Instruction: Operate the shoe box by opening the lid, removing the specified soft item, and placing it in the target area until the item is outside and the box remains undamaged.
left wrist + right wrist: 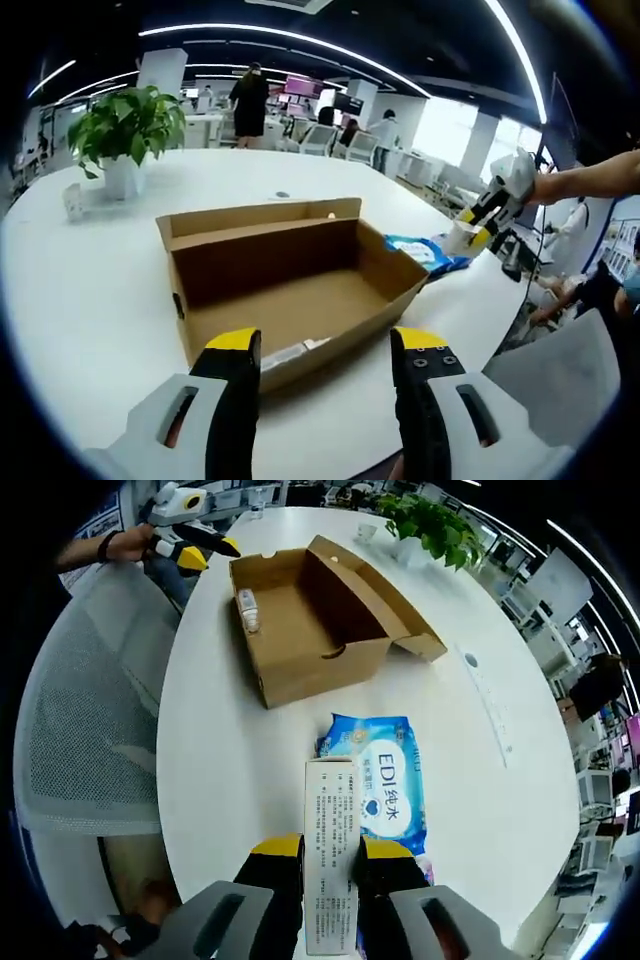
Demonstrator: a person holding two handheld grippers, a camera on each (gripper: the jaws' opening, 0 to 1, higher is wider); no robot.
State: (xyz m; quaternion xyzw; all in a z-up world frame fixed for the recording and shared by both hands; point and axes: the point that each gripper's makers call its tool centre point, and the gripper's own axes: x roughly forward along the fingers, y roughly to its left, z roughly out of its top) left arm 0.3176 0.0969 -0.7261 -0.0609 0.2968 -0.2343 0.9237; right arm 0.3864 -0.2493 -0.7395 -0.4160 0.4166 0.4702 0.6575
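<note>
Right gripper view: the right gripper [330, 865], at bottom centre, pinches a narrow printed carton [330, 850] above the blue wipes pack [385, 785] lying on the white table [220, 750]. If the carton is let go carelessly it could tip off the pack. The open shoe box [310, 620] sits at upper centre. In the left gripper view the left gripper [325, 350] is spread and empty before the box.

Open shoe box [315, 620] on table [215, 750]; wipes pack [385, 785] beside it, plant [430, 520] behind
</note>
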